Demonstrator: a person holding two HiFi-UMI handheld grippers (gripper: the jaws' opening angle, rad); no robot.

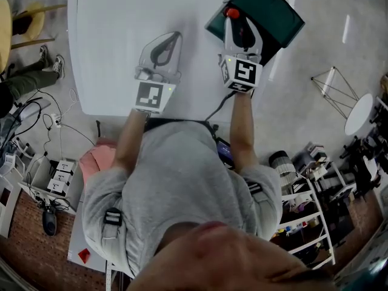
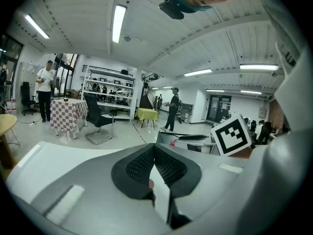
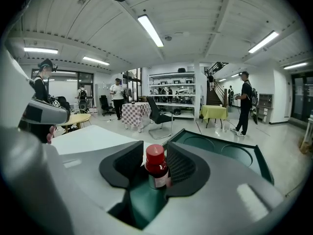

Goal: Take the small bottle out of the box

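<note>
The small bottle [image 3: 156, 168], dark with a red cap [image 1: 232, 12], stands upright at the near corner of the dark green box [image 1: 270, 8]. My right gripper [image 1: 234, 17] reaches over that corner, and in the right gripper view [image 3: 155, 150] its jaws stand on either side of the bottle. The right pad lies against the label and a thin dark gap shows at the left pad. My left gripper [image 1: 175, 36] lies on the white table [image 1: 109, 29], left of the box. Its jaws [image 2: 154, 147] meet at the tips with nothing between them.
The box [image 3: 230, 153] has round recesses in its floor and juts over the table's far right edge. Cables and small boxes [image 1: 57, 180] lie on the floor at the left, a shelf rack [image 1: 303, 211] stands at the right. People, chairs and tables stand far off.
</note>
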